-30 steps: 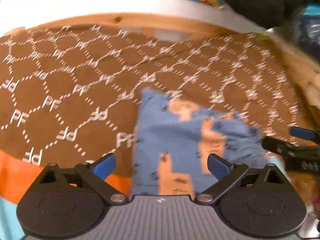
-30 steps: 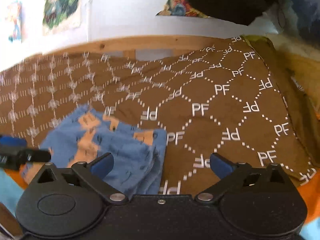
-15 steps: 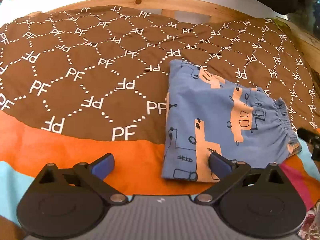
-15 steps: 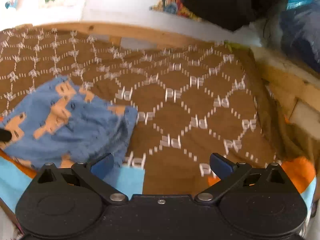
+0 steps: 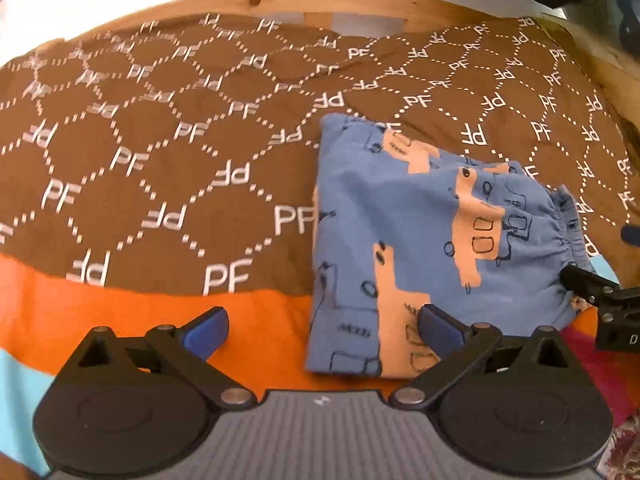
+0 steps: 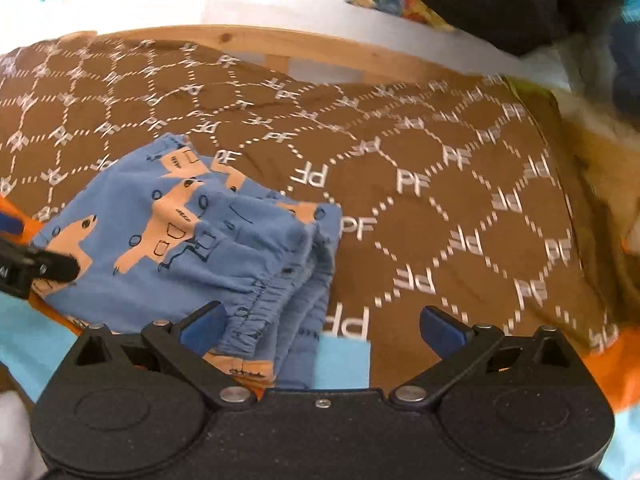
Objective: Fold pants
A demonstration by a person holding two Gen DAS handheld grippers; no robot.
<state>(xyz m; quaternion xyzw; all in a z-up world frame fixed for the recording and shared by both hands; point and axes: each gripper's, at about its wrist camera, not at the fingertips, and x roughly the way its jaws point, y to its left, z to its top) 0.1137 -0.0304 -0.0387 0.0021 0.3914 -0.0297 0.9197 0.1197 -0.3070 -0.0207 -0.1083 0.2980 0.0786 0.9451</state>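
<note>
1. Pants (image 5: 420, 232): small blue pair with an orange vehicle print, lying in a folded bundle on the brown PF-pattern blanket (image 5: 160, 160), near edge over the orange stripe (image 5: 160, 312).
2. Left gripper (image 5: 322, 330): jaws spread wide, holding nothing; its right pad sits over the pants' near corner, contact unclear.
3. Right gripper (image 6: 320, 328): jaws also apart and empty, left pad just over the gathered waistband (image 6: 272, 292).
4. Handling guess: thin, light, floppy cotton-type knit; no stiffness, so it will drape and slide on the blanket if tugged.
5. Best hold looks like the elastic waistband, which is thicker, ruched and layered, or a folded corner pinched through all layers.
6. Textures: pants are matte and soft with a puckered elastic edge; the blanket is flat-woven and slightly wrinkled; a wooden bed frame (image 5: 280, 4) runs along the far side.
7. The fold looks nearly done, though the layers fan open at the waistband.
</note>
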